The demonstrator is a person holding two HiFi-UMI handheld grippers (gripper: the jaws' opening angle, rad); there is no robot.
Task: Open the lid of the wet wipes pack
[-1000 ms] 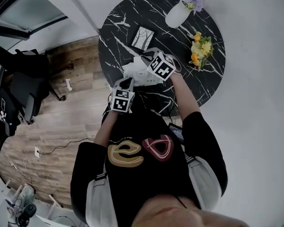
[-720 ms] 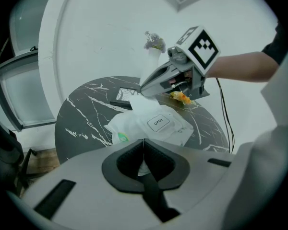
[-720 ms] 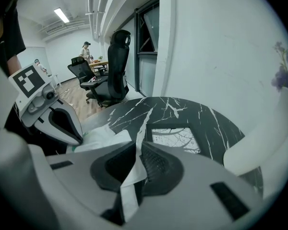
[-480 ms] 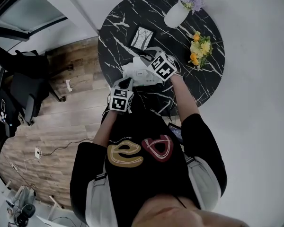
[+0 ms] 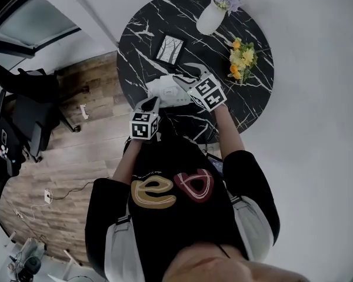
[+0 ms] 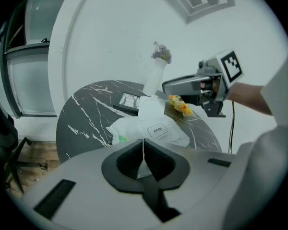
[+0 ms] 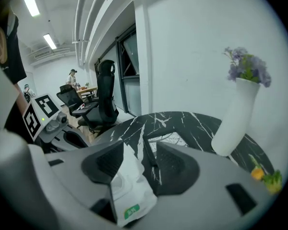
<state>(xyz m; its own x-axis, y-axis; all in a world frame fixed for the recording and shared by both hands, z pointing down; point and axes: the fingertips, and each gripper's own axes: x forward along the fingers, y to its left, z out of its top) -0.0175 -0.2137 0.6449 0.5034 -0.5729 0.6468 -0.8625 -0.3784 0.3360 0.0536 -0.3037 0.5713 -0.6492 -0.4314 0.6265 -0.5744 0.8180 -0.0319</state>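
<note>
The white wet wipes pack [image 5: 165, 91] lies on the round black marble table [image 5: 256, 101], near its front edge. In the left gripper view the pack [image 6: 134, 128] shows an "OPEN" label [image 6: 157, 129], and a white flap [image 6: 151, 110] stands up from its top. My left gripper [image 5: 151, 103] is shut on the pack's near edge, a thin white film pinched between the pads [image 6: 144, 145]. My right gripper [image 5: 188, 75] hovers just above the pack, its jaws opening wide [image 7: 140, 147]. A white flap with a green tag [image 7: 129, 190] lies loose between them, unpressed.
A white vase with purple flowers [image 5: 212, 16] and a bunch of yellow flowers [image 5: 240, 60] stand at the table's far right. A small picture frame [image 5: 170, 49] lies beyond the pack. Left of the table are a wood floor with cables and a black office chair [image 5: 29, 119].
My right gripper has lifted and drawn back a little from the pack, and its jaws have spread apart. The left gripper has kept its grip in place.
</note>
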